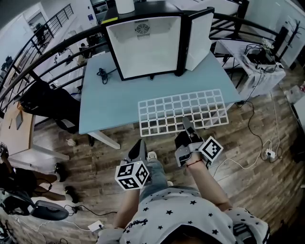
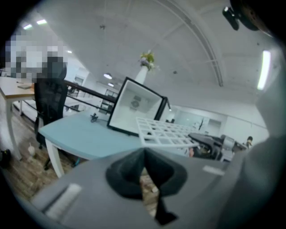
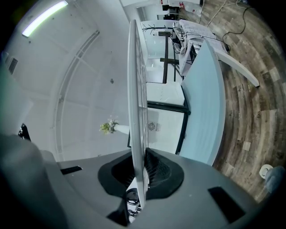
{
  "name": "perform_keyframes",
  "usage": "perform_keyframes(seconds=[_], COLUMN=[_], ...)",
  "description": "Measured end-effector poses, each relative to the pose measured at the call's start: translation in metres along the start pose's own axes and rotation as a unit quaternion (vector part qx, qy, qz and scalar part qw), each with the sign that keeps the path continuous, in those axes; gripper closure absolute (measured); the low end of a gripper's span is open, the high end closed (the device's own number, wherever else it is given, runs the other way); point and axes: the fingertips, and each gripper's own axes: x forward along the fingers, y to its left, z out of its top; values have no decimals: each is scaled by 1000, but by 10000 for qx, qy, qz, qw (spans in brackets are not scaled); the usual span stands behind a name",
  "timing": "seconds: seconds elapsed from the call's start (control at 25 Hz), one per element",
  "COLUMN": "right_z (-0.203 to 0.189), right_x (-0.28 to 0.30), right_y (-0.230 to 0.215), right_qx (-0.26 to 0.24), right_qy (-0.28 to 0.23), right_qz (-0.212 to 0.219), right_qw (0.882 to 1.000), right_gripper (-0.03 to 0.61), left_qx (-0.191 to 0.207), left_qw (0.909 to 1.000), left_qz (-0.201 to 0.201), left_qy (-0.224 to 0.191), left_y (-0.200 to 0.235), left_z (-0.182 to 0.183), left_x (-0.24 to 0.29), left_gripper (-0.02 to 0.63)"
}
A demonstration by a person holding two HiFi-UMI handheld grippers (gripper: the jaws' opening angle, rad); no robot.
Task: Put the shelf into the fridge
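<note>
Head view: the marker cube (image 1: pixel 132 175) hides much of my left gripper (image 1: pixel 138 143); the frame's top crops a white cylinder (image 1: pixel 125 5). Right gripper view: I see the shelf (image 3: pixel 136 89) only edge-on.

Blue table (image 1: pixel 109 105) with fridge (image 1: pixel 147 45), cable (image 1: pixel 101 74)

- The fridge (image 1: pixel 145 45) stands at the far side of the worktop (image 1: pixel 105 105), its open front facing the person.
- The fridge door (image 1: pixel 199 38) is swung out at the fridge's right.
- A cable (image 1: pixel 101 74) lies on the worktop, just left of the fridge.
- The shelf (image 1: pixel 181 112) lies flat before the fridge, over the worktop's near edge and partly past it.
- The right gripper (image 1: pixel 187 124) is clamped on the shelf's near edge.
- The left gripper (image 1: pixel 138 144) is left of the right one, off the worktop's near edge, over the floor (image 1: pixel 109 157).
- An office chair (image 1: pixel 47 102) stands left of the worktop.
- A second table (image 1: pixel 257 71) is to the right.
</note>
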Motion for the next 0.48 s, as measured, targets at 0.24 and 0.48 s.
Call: perform_keyframes(seconds=[0.24,0.48], right_z=[11,24], right_x=[40,79], right_y=[-2,-8], right_qx=[62,124], right_qy=[-7,-49], right_qz=[89,118], right_qw=[9999,9998], right_gripper=[540,540], left_qx=[21,61], left_qw=[10000,10000], left_qz=[33,44], left_qy=[-15,-35], left_y=[15,28], left_z=[16,34], left_x=[32,66], left_gripper=[609,609])
